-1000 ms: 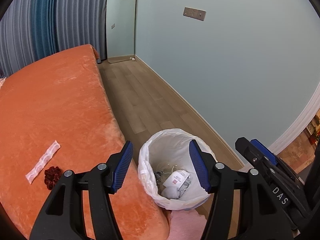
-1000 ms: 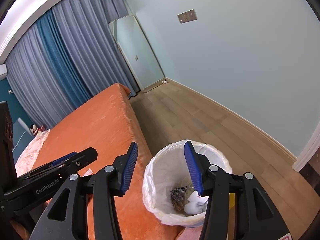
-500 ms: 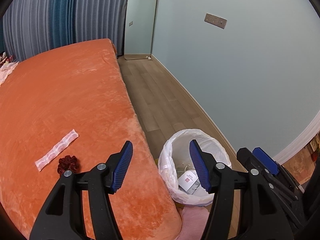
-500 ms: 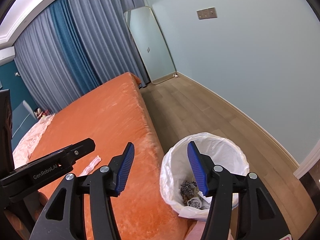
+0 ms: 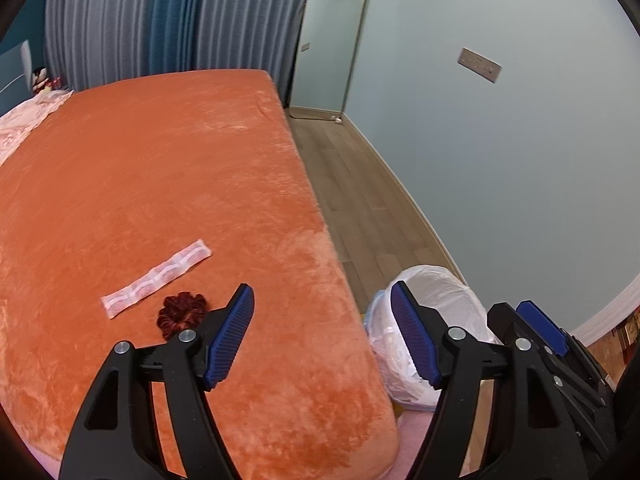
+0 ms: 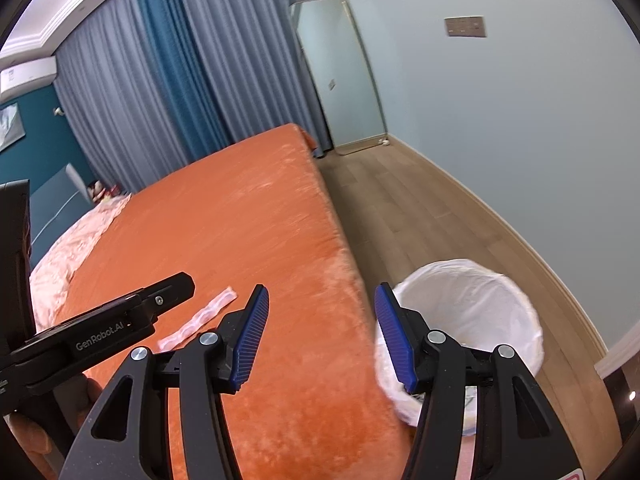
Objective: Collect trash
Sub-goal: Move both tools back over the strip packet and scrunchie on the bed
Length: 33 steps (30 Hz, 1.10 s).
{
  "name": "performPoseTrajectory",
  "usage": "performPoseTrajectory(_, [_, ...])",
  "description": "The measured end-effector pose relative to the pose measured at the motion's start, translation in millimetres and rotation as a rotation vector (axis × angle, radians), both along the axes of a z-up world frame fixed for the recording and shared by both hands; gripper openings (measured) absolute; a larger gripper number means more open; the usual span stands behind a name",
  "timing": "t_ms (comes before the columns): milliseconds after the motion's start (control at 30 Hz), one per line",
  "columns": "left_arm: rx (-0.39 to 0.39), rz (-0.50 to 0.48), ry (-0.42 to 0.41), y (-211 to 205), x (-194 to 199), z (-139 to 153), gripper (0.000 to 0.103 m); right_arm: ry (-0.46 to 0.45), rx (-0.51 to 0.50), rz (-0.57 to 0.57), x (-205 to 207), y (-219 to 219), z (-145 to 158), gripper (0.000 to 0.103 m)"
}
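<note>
A long white wrapper strip point(image 5: 157, 278) lies on the orange bed point(image 5: 160, 184), with a dark red scrunchie point(image 5: 181, 313) just in front of it. My left gripper point(image 5: 322, 336) is open and empty, above the bed's near right corner, to the right of the scrunchie. A white-lined trash bin point(image 5: 432, 320) stands on the floor beside the bed, with trash inside. My right gripper point(image 6: 318, 336) is open and empty between the bed edge and the bin point(image 6: 468, 312). The strip point(image 6: 200, 318) also shows in the right wrist view.
A wooden floor point(image 5: 360, 200) runs between the bed and the pale blue wall. A mirror point(image 5: 328, 40) leans at the far end by grey and blue curtains point(image 6: 160, 80). A pink cloth point(image 6: 72, 248) lies at the bed's far left.
Both grippers have swung left, away from the bin and toward the bed. The strip and scrunchie now sit nearer the middle of the left wrist view. Both stay open.
</note>
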<state>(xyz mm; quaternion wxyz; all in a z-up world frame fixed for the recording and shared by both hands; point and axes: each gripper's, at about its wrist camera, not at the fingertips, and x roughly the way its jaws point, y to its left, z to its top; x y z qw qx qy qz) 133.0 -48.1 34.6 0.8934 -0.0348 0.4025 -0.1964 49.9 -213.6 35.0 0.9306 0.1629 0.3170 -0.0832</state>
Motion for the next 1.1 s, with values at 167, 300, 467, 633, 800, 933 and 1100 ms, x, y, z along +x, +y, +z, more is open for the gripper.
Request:
performPoseTrajectory(167, [0.007, 0.077, 0.028, 38.0, 13.7, -14.7, 0.068, 0.033, -0.013, 0.071, 20.9, 34.0, -12.6, 0.055])
performPoseTrajectory(300, [0.016, 0.131, 0.053, 68.8, 25.3, -29.8, 0.069, 0.064, -0.018, 0.125, 39.2, 62.8, -26.9, 0.057])
performPoseTrajectory(467, [0.047, 0.211, 0.099, 117.0, 45.0, -59.7, 0.075, 0.112, -0.011, 0.188, 66.2, 98.4, -52.5, 0.057])
performPoseTrajectory(633, [0.065, 0.302, 0.178, 170.9, 73.4, -101.4, 0.077, 0.174, 0.016, 0.219, 100.5, 125.0, -89.7, 0.057])
performPoseTrajectory(800, [0.079, 0.364, 0.247, 212.7, 102.2, -140.0, 0.077, 0.243, 0.03, 0.247, 137.1, 152.1, -131.0, 0.057])
performPoseTrajectory(933, [0.076, 0.389, 0.301, 235.6, 128.0, -171.6, 0.077, 0.293, 0.016, 0.265, 166.1, 169.9, -159.6, 0.057])
performPoseTrajectory(1100, [0.058, 0.394, 0.352, 243.2, 155.9, -203.4, 0.077, 0.337, 0.024, 0.268, 192.2, 182.0, -185.7, 0.057])
